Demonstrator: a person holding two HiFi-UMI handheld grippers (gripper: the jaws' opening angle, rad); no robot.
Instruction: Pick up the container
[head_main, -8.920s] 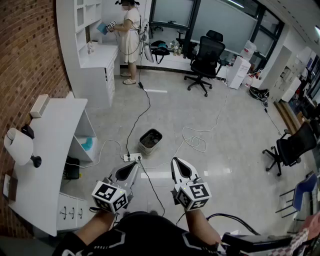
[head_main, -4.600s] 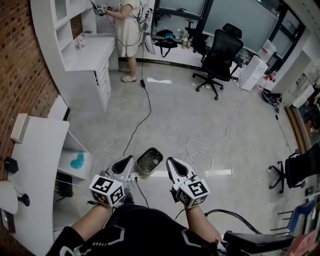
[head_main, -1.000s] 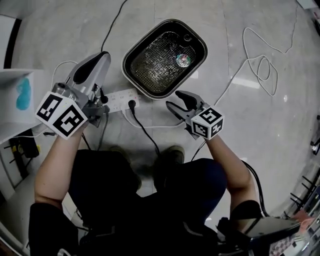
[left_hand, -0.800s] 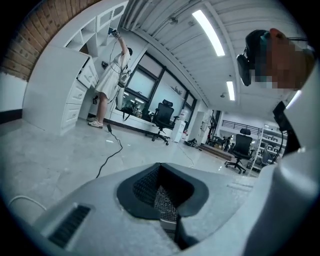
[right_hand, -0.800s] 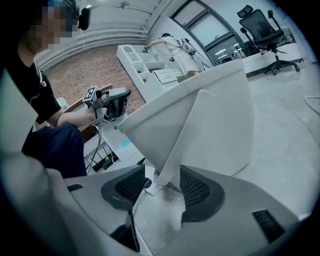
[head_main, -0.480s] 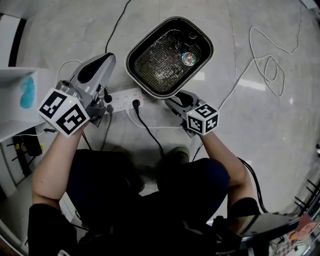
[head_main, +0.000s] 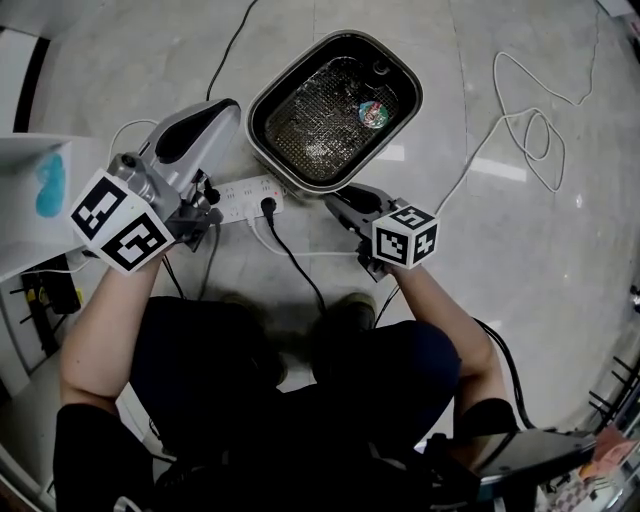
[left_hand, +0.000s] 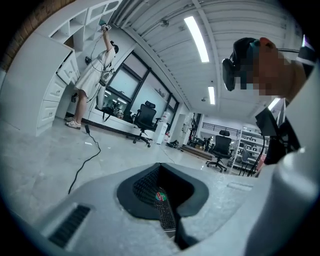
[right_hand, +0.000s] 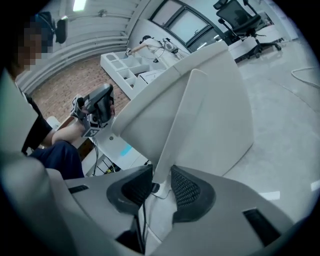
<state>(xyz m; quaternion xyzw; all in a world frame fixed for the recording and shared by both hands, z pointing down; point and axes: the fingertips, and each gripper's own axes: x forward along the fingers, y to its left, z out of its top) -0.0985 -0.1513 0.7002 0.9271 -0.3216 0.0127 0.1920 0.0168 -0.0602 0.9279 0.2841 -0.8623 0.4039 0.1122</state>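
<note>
**Right fingers on the container's near corner, left fingers shut and empty**

The container (head_main: 305, 125) sat on the floor (head_main: 520, 260) with its mouth up, a rounded oblong tub lined with mesh. In the head view its long axis ran on a slant, from near left to far right. A small round red-and-green sticker (head_main: 372, 113) lay on the mesh toward the far-right end.

My right gripper (head_main: 338, 198) met the tub at the corner nearest me. Its fingers had just been closing, and in the right gripper view the thin pale wall stood upright between them, one pad against each face. The wall's corner fold ran up from the gap.

My left gripper (head_main: 228, 108) hung at the tub's left end, over the power strip (head_main: 240, 190). Its fingers were closed together with nothing between them. The tips were near the rim, though I could not tell whether they touched it.

On the near-left side, the power strip lay just beside the tub's short edge. A black plug (head_main: 267, 207) sat in it, with a cord trailing back toward my feet. A black cable (head_main: 235, 40) ran off from the far left. A white shelf unit (head_main: 20, 150) stood well apart at the left. To the right and beyond the tub the floor lay bare, with only loops of white cable (head_main: 530, 135) well clear of it.
</note>
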